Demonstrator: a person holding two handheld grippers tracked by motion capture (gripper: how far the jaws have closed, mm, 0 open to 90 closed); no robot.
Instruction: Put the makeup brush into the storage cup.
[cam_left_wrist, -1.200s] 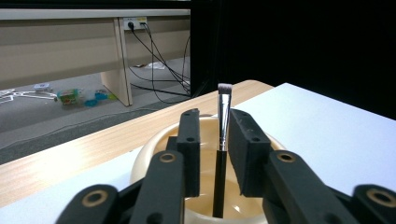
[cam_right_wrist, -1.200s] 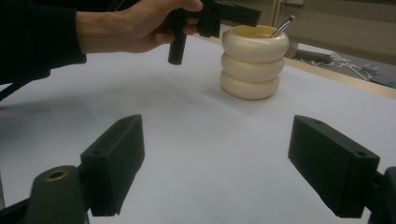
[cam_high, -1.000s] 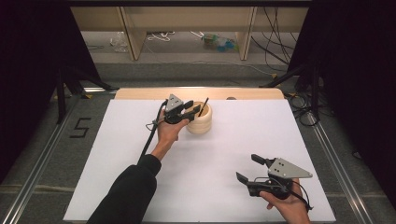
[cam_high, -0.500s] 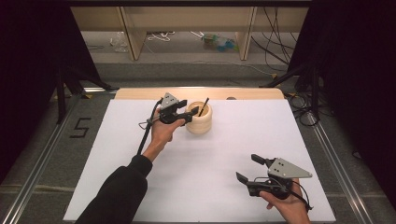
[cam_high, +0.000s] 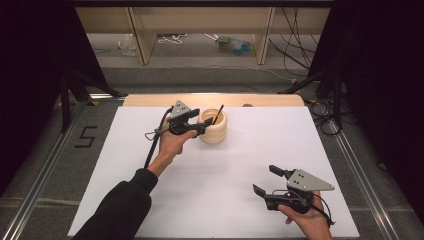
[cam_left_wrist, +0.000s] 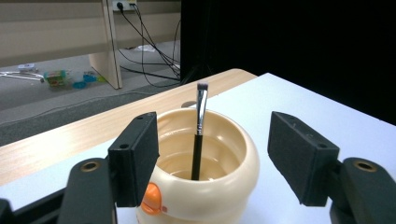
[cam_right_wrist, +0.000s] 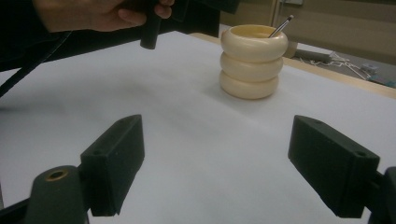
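The brush (cam_left_wrist: 200, 128) stands in the cream ringed holder (cam_high: 213, 127), handle down inside, bristle tip up and leaning on the rim on the side away from me. The holder sits toward the far edge of the white table sheet (cam_high: 230, 170), just short of the wooden strip (cam_high: 150, 100) that runs behind it. I judge the placing step done: the brush rests in the holder on its own and nothing grips it.

My left gripper (cam_high: 198, 126) is just beside the holder on its left, and its jaws have just been opening. In the left gripper view they stand spread to either side of the holder's top, with the brush upright between them and neither pad touching brush or holder. What I think is left for this hand is to draw clear without clipping the rim or the leaning brush, since the holder looks light enough to be nudged.

My right gripper (cam_high: 270, 181) is well apart from the holder, at the near right of the sheet, jaws wide apart and holding nothing.

Between that gripper and the holder there is bare sheet. Beyond the holder, past the wooden strip, the floor shows cables (cam_high: 295, 55), shelf legs and a few small bits of clutter (cam_high: 235, 44), all well away from the holder.
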